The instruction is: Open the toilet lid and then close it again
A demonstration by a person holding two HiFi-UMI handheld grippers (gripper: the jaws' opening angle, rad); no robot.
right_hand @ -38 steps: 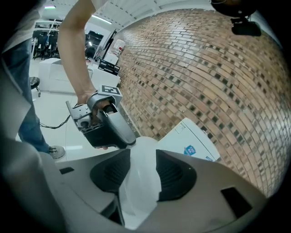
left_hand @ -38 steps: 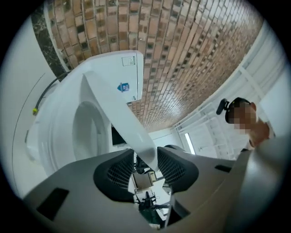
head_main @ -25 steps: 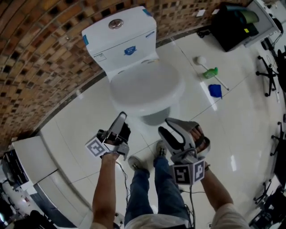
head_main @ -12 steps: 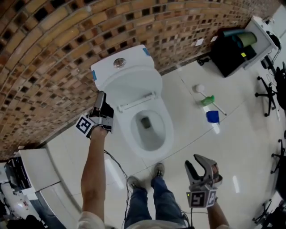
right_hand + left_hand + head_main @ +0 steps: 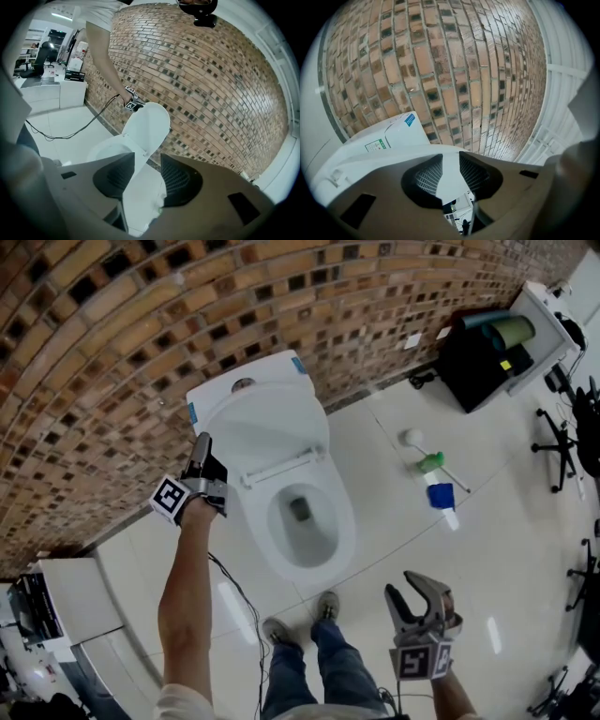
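- The right gripper [image 5: 417, 601] is held low at 5 o'clock of the toilet, jaws apart and nothing between them. It is best kept there, clear of the lid's swing.
- The floor [image 5: 394, 521] is laid in glossy pale tiles on which lights are mirrored.
- The seat [image 5: 345, 521] is a smooth white oval ring, hard and slippery by the look of it. A dropped lid would probably strike it hard, so a slow, guided descent is advised.
- The toilet lid [image 5: 272, 432] is stood upright against the tank [image 5: 281, 369], so opening is judged done and closing is due.
- The left gripper [image 5: 202, 448] is set at the lid's 9 o'clock edge. Its jaws have just been closing, and the thin rounded rim is pinched between the ribbed pads.
- The pinch should be kept firm, since glossy plastic may slide, and the arc about the hinge followed.
- The brick wall [image 5: 141, 315] behind is rough and mottled brown.
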